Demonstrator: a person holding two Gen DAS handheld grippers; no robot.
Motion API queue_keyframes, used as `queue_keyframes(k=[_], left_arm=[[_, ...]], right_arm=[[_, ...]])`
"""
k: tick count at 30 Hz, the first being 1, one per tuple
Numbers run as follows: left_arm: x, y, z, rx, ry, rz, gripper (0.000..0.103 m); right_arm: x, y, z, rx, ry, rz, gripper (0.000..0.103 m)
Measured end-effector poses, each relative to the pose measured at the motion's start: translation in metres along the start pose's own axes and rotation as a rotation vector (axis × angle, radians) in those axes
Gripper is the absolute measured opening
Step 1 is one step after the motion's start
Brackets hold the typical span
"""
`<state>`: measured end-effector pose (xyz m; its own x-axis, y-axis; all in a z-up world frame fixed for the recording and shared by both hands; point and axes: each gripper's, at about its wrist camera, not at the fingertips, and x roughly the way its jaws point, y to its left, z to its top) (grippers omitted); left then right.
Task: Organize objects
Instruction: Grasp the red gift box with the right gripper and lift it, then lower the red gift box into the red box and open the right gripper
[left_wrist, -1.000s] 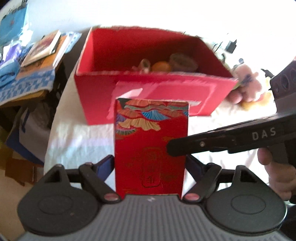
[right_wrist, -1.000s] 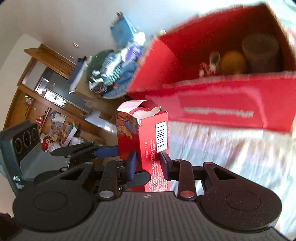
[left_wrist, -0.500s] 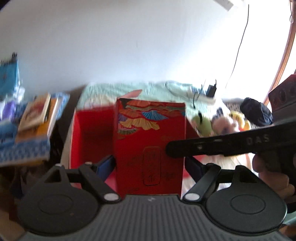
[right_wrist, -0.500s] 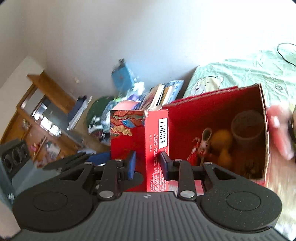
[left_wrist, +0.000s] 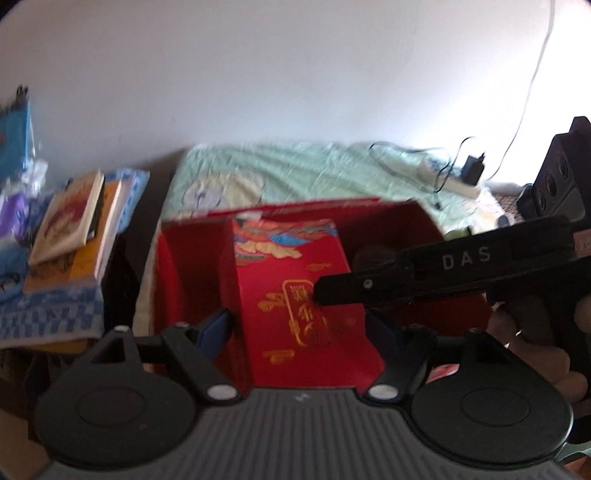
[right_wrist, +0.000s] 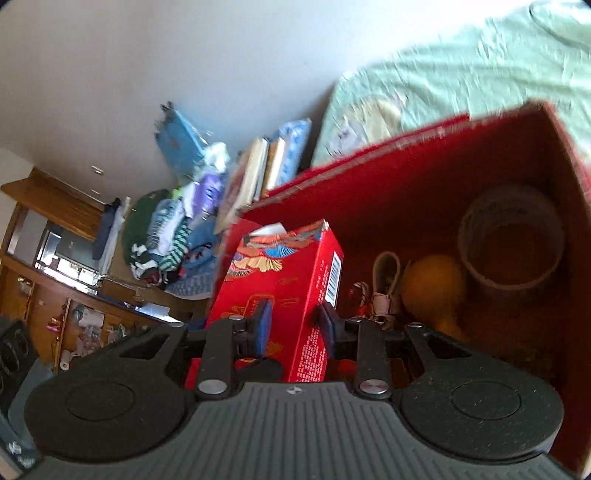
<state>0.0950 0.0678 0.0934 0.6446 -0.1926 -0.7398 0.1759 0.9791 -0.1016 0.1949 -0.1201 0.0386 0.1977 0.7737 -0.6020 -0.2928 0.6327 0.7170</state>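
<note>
A small red carton (left_wrist: 295, 295) with gold print and a colourful fan pattern is held by both grippers over the open big red box (left_wrist: 177, 273). My left gripper (left_wrist: 299, 328) is shut on its wide sides. My right gripper (right_wrist: 293, 325) is shut on its narrow barcode side (right_wrist: 317, 295), and its finger (left_wrist: 424, 280) crosses the carton's face in the left wrist view. The carton tilts into the left part of the big red box (right_wrist: 406, 177).
Inside the box lie a tape roll (right_wrist: 511, 240), an orange round object (right_wrist: 432, 291) and a small white-and-red trinket (right_wrist: 384, 291). Books (left_wrist: 74, 225) are stacked left of the box. A green sheet (left_wrist: 295, 166) with a charger (left_wrist: 472, 170) lies behind.
Both grippers have carried the small carton up from in front of the box, over its near wall, and now tilt it down into the box's left side.
</note>
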Motion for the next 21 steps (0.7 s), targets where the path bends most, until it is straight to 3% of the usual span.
queue_keyframes(k=[11,21], left_arm=[[0.047,0.019,-0.011,0.002,0.120,0.063,0.077],[0.054,0.024,-0.010,0.026,0.115,0.076,0.077]], right_arm=[[0.039,-0.007,0.001,0.025,0.083,-0.050,0.031],[0.036,-0.011,-0.004,0.029,0.075,-0.079,0.032]])
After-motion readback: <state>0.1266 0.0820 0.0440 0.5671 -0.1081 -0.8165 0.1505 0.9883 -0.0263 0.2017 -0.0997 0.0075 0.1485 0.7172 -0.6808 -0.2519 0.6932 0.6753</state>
